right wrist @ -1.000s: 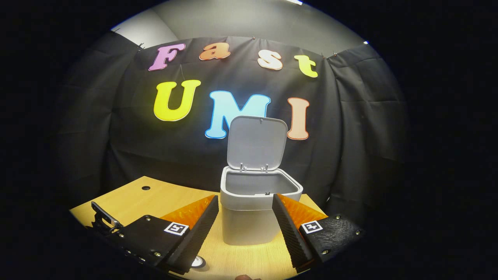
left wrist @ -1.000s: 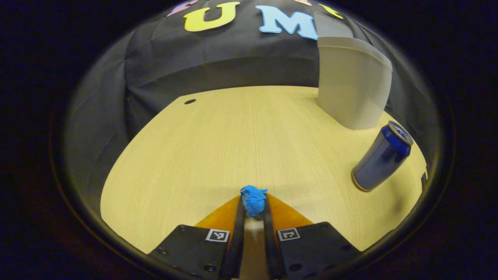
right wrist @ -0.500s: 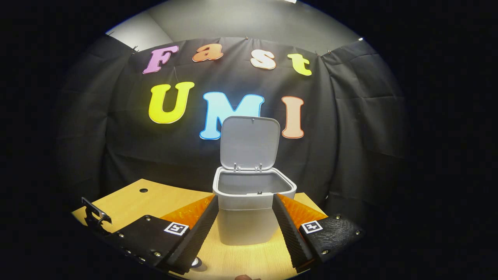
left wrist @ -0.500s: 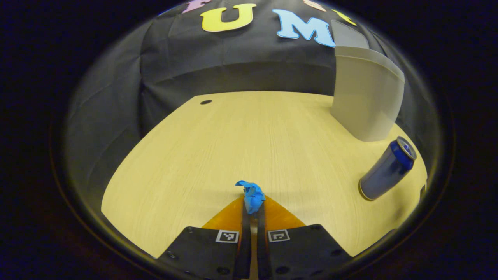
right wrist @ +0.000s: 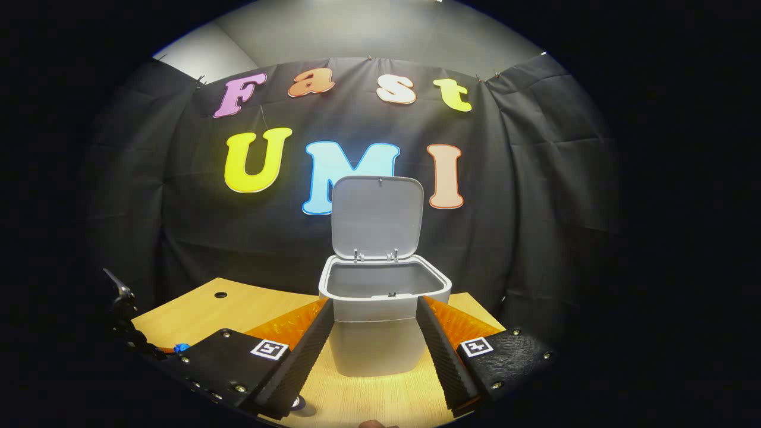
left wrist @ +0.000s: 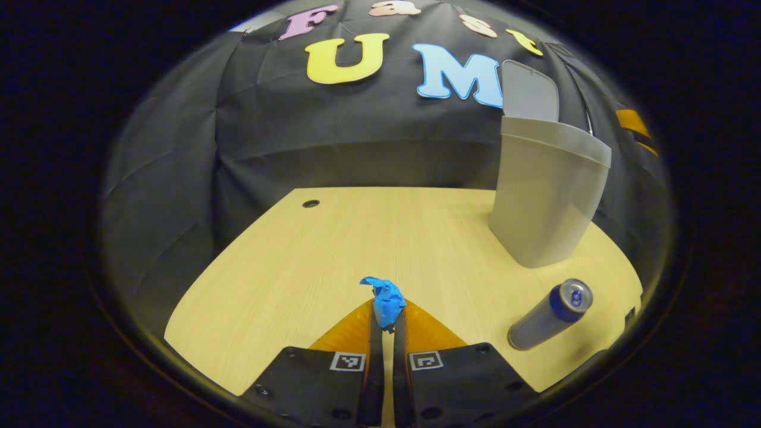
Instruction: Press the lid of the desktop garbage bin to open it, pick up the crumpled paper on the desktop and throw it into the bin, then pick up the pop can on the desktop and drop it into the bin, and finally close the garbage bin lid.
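While the left gripper (left wrist: 383, 321) is pinching the crumpled paper (left wrist: 385, 299) at the bottom centre of the left gripper view, its jaws are standing almost shut on the wad, which is looking light and soft (it will probably squash, not slip). The right gripper (right wrist: 373, 339) is hanging wide open and empty, framing the bin (right wrist: 380, 333), whose lid (right wrist: 376, 217) is standing up. The can (left wrist: 550, 315) is sitting on the bench (left wrist: 285, 267) at lower right; it is likely light, smooth and best gripped round its middle.

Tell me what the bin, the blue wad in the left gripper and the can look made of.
Bin: likely matte grey plastic, with smooth moulded walls and a hinged lid.
Wad: seems crumpled blue paper, sharp creases, pinched in the left gripper.
Can: probably metal, judging by its silvery rim and sheen.
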`<state>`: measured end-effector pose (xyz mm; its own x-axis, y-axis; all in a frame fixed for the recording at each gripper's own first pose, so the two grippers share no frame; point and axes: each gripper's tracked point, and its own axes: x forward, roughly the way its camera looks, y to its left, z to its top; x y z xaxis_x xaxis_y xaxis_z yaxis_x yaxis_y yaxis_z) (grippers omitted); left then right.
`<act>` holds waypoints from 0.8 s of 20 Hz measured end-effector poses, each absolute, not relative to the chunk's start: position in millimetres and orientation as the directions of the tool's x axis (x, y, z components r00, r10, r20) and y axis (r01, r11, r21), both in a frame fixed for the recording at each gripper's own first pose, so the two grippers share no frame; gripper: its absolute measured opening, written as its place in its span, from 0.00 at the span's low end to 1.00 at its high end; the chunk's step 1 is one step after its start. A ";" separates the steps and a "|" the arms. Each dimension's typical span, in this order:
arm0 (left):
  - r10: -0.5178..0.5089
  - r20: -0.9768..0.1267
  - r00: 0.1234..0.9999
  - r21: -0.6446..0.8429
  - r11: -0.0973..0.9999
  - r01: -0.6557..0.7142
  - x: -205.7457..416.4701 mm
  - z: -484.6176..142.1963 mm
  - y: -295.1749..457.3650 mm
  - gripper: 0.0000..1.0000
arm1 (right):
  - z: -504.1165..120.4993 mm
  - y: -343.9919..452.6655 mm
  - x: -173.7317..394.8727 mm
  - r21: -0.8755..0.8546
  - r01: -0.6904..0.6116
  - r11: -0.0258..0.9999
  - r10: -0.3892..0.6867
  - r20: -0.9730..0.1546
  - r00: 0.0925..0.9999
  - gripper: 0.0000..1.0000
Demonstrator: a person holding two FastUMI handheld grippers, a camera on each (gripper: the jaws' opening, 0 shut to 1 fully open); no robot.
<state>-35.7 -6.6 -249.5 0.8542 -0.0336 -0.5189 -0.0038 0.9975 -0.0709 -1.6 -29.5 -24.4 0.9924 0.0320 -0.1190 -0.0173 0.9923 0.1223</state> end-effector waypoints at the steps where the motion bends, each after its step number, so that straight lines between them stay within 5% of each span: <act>1: -0.038 -0.505 0.862 -0.072 0.997 0.002 -31.3 -240.9 -10.7 0.13 | -24.6 -31.5 0.1 0.125 -0.017 0.992 0.032 -0.116 0.993 0.90; 16: -0.162 -0.290 0.943 -0.111 0.985 0.135 24.8 -120.0 -89.6 0.12 | -36.6 -77.5 3.3 0.133 0.042 0.990 -0.025 -0.126 0.992 0.90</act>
<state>24.8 -89.6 -120.0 0.9431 -0.1621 -0.2902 0.1351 0.9846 -0.1111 3.3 -77.5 -36.6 0.9917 -0.0251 -0.1258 0.0419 0.9903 0.1328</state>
